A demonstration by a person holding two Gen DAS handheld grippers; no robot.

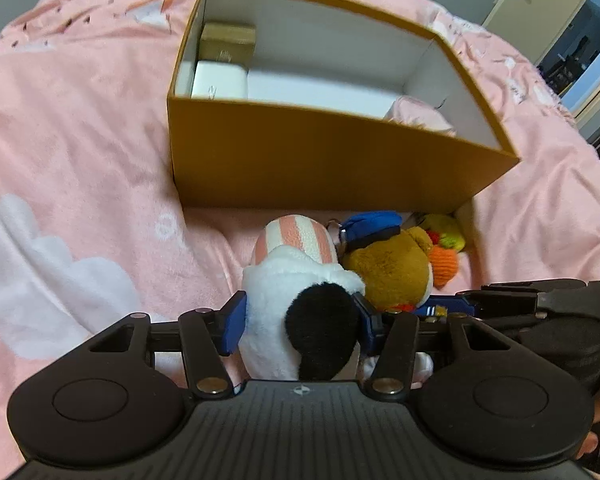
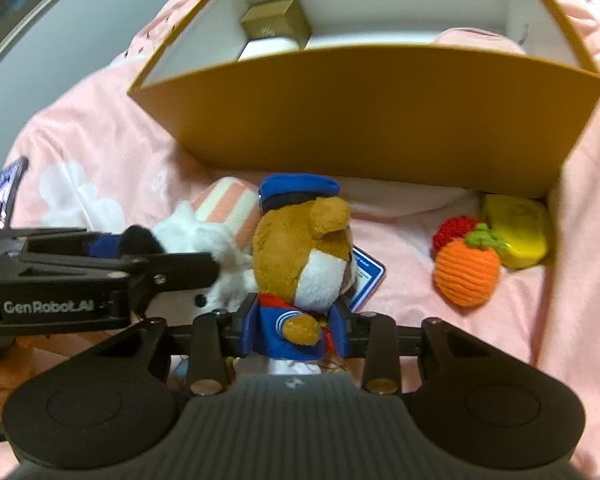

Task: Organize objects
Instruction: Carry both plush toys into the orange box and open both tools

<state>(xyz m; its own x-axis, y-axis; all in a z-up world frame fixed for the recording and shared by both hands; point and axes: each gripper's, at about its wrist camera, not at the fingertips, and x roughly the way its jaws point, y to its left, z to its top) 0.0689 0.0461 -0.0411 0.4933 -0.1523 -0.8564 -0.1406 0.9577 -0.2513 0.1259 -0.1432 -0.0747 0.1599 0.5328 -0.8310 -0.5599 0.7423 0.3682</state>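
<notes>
My left gripper point(image 1: 300, 320) is shut on a white plush dog point(image 1: 296, 292) with a black ear and a pink-striped cap. My right gripper point(image 2: 296, 332) is shut on a brown plush bear point(image 2: 300, 256) in a blue sailor suit and cap; it also shows in the left wrist view point(image 1: 388, 268). Both toys are side by side just in front of an open orange box point(image 1: 320, 160), which also shows in the right wrist view point(image 2: 380, 120). Inside the box lie a gold box point(image 1: 228, 42), a white box point(image 1: 220, 80) and something pink point(image 1: 420, 118).
A knitted orange carrot point(image 2: 466, 276), a red knitted ball point(image 2: 454, 230) and a yellow toy point(image 2: 518, 230) lie on the pink bedspread point(image 1: 80, 140) by the box's right corner. A blue-edged card point(image 2: 366, 276) lies behind the bear. A door point(image 1: 540, 4) stands far right.
</notes>
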